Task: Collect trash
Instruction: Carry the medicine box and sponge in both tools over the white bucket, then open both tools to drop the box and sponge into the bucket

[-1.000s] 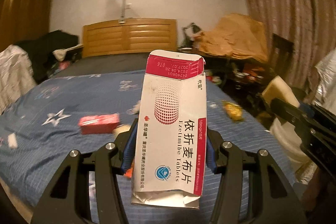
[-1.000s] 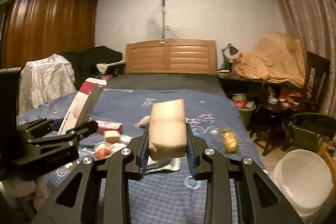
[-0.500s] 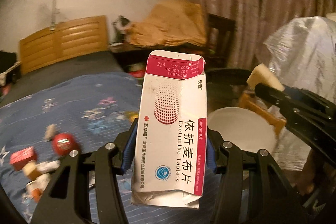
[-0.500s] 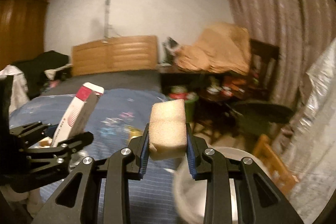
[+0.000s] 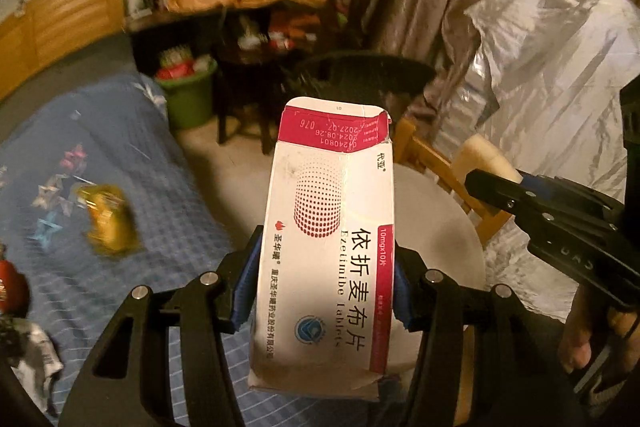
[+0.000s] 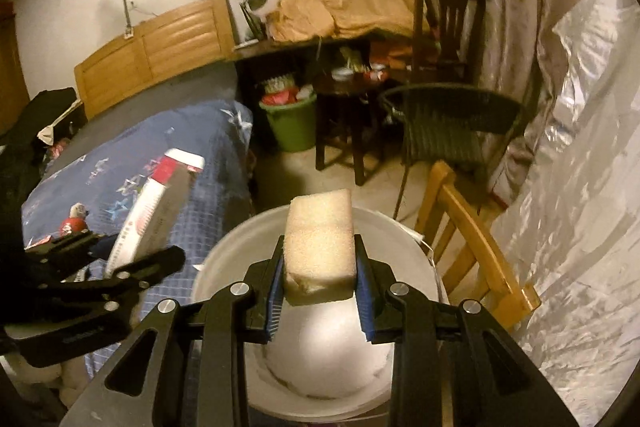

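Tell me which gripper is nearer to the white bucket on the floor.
Right. The right gripper, holding a sponge, hangs directly over the white bucket. The left gripper, holding a medicine box, is beside it, nearer the bed.

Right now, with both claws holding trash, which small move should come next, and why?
Probably open the right claw and drop the foam block: it hangs directly above the white bucket's open mouth. The left claw, gripping the tablet box, sits more over the bed edge, so it should follow.
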Demonstrator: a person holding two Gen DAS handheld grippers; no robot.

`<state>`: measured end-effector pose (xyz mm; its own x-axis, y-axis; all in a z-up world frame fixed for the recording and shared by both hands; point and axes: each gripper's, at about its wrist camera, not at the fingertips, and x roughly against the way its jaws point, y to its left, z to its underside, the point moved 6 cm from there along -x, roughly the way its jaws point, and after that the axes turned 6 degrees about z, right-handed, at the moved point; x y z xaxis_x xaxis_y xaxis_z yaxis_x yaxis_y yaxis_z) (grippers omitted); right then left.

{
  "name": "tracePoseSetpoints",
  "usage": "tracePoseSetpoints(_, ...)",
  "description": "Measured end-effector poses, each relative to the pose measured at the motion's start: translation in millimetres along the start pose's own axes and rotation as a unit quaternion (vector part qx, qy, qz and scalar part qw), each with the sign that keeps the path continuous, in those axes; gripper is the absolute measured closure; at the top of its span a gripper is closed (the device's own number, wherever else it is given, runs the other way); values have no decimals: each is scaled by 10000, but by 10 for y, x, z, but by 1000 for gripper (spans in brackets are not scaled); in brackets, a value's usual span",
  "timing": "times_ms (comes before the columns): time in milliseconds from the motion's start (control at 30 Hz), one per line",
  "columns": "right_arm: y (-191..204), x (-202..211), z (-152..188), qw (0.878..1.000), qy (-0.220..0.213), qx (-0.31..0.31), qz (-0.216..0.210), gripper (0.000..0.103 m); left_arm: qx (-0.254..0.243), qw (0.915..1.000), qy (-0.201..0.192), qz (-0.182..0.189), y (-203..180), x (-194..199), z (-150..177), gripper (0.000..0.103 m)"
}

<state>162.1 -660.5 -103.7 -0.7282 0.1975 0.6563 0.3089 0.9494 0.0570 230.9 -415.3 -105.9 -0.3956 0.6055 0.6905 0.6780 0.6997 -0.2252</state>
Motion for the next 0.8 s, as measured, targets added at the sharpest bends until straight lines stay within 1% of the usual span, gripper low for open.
tracePoseSetpoints(100,-60,-132,73,9999,101,-37,28,71,14,9998,177,16,-33,-206,13,51)
tracePoseSetpoints(167,-59,-168,125,9999,151,-55,37,71,12,9997,223,11,-60,-281,34,51)
tracePoseSetpoints(467,-69,-296,183,9997,229,-80,13,71,47,9996,264,-32,-36,-363,42,51)
tracePoseSetpoints(567,-65,-311,179,9997,233,-81,7,71,40,9996,276,-48,-39,-374,26,49)
tracePoseSetpoints(600,-66,-323,174,9997,230,-86,12,71,28,9996,272,-47,-44,-369,31,47)
tracePoseSetpoints(633,-68,-315,175,9997,217,-95,18,70,3,9996,279,-65,-45,-373,28,43)
tracePoseSetpoints(667,-57,-300,178,9997,205,-106,25,66,-12,9996,253,-96,-44,-366,17,28)
tracePoseSetpoints(700,-62,-300,175,9997,192,-142,19,55,1,9997,222,-115,-36,-352,14,18)
tracePoseSetpoints(733,-68,-289,179,9997,164,-181,23,48,21,9997,190,-135,-24,-339,7,17)
tracePoseSetpoints(800,-87,-271,179,9996,128,-235,33,48,64,9997,177,-167,9,-326,-4,17)
